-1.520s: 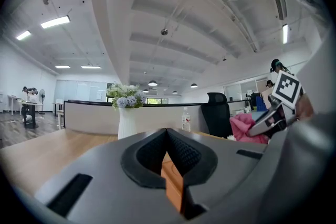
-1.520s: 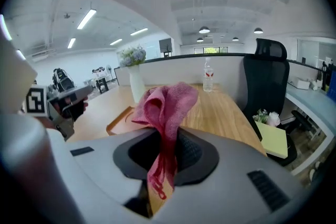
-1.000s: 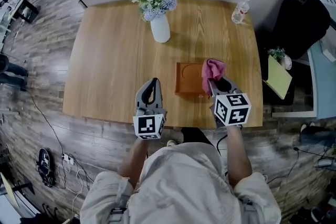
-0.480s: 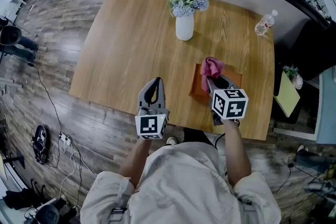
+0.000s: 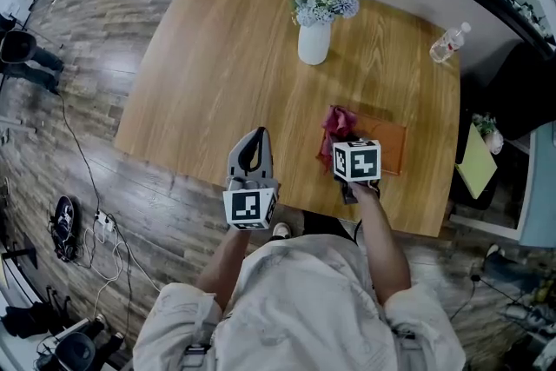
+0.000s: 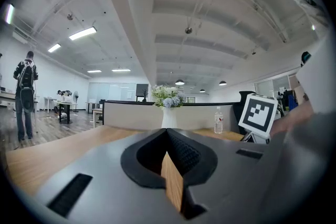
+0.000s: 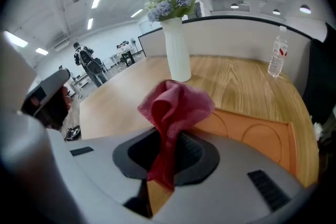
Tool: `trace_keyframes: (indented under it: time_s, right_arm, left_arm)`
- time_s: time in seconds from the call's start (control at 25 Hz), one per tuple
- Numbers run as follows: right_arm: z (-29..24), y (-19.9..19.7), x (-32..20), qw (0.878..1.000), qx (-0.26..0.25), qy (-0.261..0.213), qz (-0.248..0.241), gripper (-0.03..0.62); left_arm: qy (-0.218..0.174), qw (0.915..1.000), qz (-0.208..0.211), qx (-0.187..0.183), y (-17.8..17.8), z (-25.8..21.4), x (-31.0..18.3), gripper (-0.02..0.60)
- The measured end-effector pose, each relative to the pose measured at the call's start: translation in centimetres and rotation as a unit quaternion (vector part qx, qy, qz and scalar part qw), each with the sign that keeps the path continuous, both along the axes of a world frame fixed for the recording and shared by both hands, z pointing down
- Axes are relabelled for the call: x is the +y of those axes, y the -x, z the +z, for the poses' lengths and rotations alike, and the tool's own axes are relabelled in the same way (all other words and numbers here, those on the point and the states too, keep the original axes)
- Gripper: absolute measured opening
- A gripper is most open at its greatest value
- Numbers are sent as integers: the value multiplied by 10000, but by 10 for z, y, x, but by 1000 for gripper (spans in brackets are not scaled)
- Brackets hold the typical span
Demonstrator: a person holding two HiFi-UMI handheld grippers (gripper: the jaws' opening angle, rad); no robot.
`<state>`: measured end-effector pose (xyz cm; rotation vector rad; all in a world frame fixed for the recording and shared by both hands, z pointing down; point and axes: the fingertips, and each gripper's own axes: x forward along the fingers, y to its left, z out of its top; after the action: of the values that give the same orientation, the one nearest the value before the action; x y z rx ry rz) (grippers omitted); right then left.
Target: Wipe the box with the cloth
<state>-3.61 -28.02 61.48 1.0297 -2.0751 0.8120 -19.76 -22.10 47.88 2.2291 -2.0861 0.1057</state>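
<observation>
Your right gripper (image 7: pixel 167 150) is pinching the red cloth (image 7: pixel 176 105), whose bunched free end stands out beyond the jaws. The cloth sits over the left end of the orange-brown box (image 5: pixel 388 148); contact between them cannot be confirmed. The box lies flat on the wooden table (image 5: pixel 217 74), near its near right edge. Your left gripper (image 6: pixel 167 136) has its jaws pressed together on nothing, to the left of the box. A white vase of flowers (image 5: pixel 314 43) stands at the far side.
</observation>
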Motion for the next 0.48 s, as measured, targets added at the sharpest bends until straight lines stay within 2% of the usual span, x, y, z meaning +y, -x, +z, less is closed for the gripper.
trace_keyframes:
  time_s: [0.16,0.48]
  right_arm:
    - [3,1,0,9989,332,-278,-151,84]
    - [3,2,-1,9988,279,-320,-234,83]
  left_arm:
    - [32,10000,26,37,-4,4,0,8]
    - [1,9999,142,-14,-16,-1,-5,8]
